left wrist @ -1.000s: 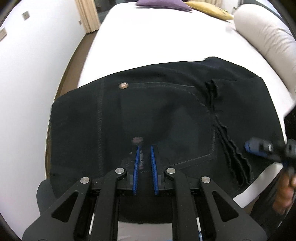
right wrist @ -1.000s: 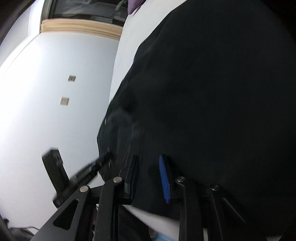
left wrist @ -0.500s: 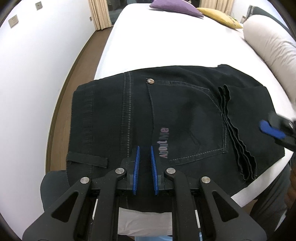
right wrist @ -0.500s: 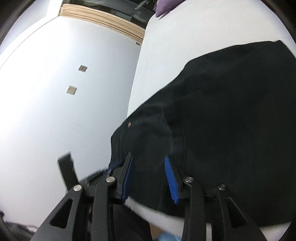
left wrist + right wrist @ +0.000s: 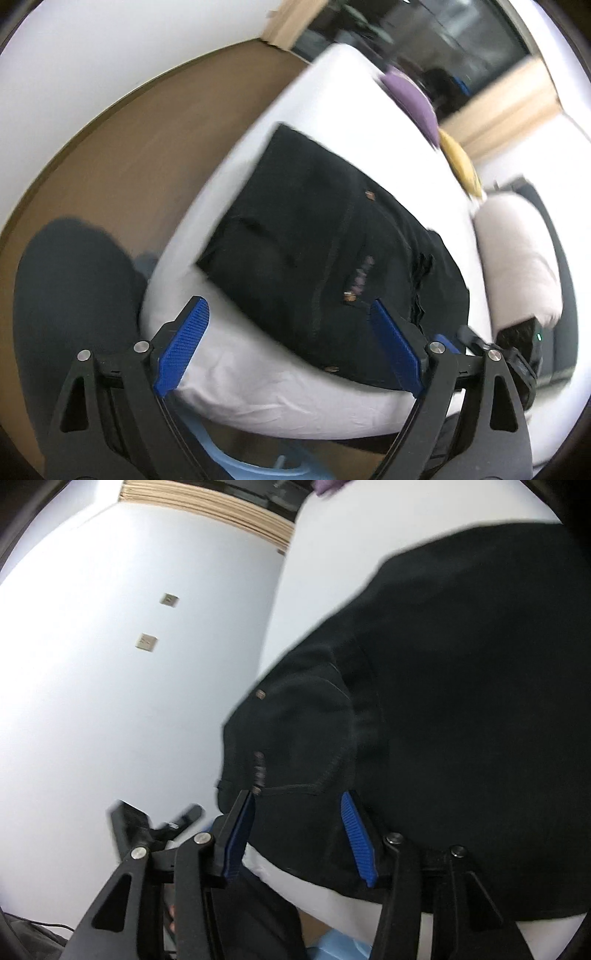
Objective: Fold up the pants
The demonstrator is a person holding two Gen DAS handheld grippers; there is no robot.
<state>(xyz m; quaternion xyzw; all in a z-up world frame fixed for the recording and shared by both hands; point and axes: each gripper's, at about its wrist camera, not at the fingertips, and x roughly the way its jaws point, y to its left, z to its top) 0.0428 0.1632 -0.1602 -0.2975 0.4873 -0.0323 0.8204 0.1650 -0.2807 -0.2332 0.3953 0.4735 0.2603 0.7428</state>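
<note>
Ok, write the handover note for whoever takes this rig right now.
Left claw: open, holding nothing, hovering off the near edge of the bed.
Right claw: open, empty, over the near edge of the pants.
The black pants lie in a compact folded rectangle on the bed, back pocket up, near the corner.
Done: the folds appear complete.
Left: probably only checking the edges for neatness; the far side is not clearly visible.

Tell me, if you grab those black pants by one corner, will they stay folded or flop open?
Probably flop open: the black pants are soft cloth lying in loose layers on the bed. Thick seams suggest they're heavyish and would sag.
</note>
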